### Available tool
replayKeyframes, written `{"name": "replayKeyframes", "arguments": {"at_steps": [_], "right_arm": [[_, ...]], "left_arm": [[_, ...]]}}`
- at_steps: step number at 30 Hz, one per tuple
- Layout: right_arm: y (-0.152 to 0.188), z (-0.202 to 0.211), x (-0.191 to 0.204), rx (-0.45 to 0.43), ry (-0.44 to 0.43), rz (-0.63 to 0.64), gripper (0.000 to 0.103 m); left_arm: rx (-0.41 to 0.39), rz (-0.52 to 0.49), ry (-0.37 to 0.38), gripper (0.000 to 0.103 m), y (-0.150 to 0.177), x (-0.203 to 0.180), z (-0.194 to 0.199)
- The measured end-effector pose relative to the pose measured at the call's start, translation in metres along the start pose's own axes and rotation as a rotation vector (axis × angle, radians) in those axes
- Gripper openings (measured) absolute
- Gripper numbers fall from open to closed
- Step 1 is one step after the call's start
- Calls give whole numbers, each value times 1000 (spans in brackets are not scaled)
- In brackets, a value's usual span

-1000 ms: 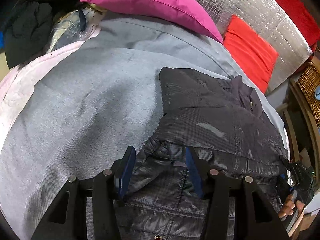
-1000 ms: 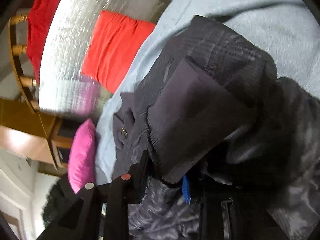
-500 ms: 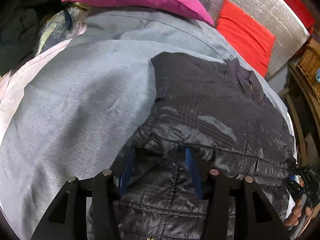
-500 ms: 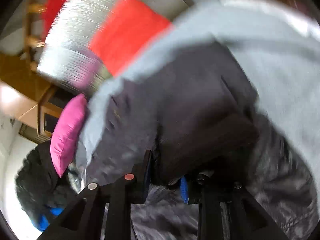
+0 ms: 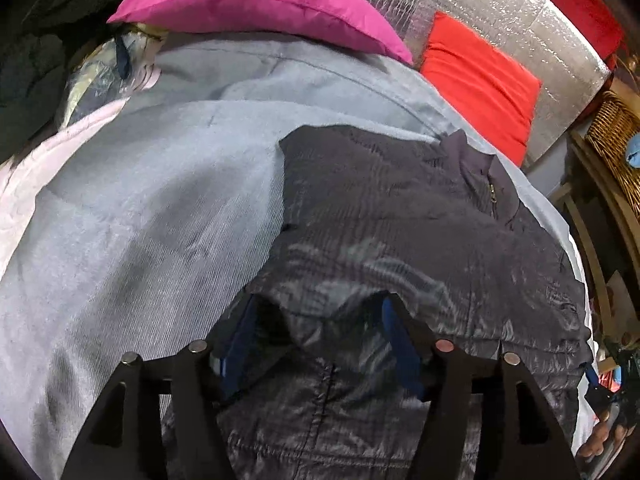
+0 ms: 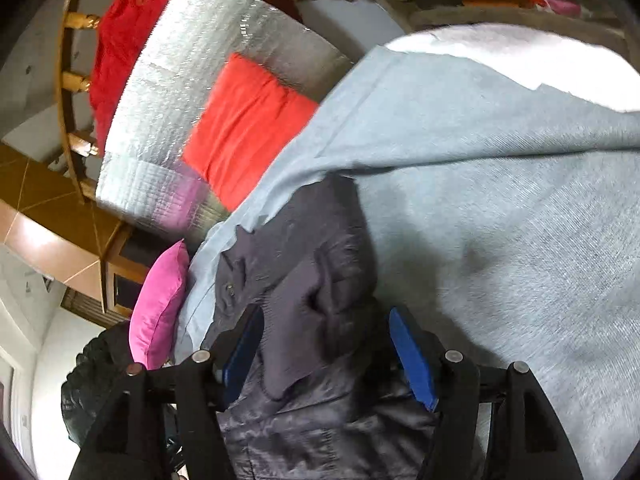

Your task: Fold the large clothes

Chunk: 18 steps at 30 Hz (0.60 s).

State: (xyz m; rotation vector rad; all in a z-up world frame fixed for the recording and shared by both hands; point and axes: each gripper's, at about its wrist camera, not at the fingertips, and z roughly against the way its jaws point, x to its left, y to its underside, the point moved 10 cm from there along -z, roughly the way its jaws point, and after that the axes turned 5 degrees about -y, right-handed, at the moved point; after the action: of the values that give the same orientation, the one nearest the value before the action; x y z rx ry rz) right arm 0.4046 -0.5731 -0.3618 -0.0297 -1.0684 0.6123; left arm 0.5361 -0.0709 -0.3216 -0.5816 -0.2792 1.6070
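Observation:
A dark quilted jacket [image 5: 400, 220] lies on a grey-blue blanket [image 5: 140, 220], its collar and zip toward the far right. My left gripper [image 5: 316, 320] is open with a folded edge of the jacket lying between its blue pads. In the right wrist view the jacket [image 6: 304, 280] is bunched, with its dark knit cuff draped in front. My right gripper [image 6: 326, 332] is open, and the jacket fabric sits loosely between its blue pads [image 6: 412, 360].
A pink pillow [image 5: 260, 4] and a red cushion [image 5: 480, 80] lie at the far end against a silver quilted panel [image 5: 520, 20]. A wicker basket [image 5: 616, 136] stands at the right. Dark clothes [image 5: 28, 68] are piled at far left.
Both grippers moved forward, carrying the jacket's lower part up over its body. The right gripper was shut on the fabric and has opened; the fold now lies further up the jacket.

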Motion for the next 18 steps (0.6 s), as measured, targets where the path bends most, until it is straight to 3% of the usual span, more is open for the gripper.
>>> {"name": "replayKeyframes", "arguments": {"at_steps": [5,10,14,15,18], "right_arm": [[-1,-31,-4,76,34,33,71],[10,-52,1,126,13,67,85],[20,-67,10,135,47,153,86],[22,-71,13,135,64,177,84],[28,-69,16,118,135,275,63]], "left_arm": [[-25,-28,-40,71,-7,2,-6],[6,-6,-19,79,-7,3,-18],[47,34,17,80,-1,5,-28],[49,37,21,80,0,5,-28],[37,26,11,77,1,3,-26]]}}
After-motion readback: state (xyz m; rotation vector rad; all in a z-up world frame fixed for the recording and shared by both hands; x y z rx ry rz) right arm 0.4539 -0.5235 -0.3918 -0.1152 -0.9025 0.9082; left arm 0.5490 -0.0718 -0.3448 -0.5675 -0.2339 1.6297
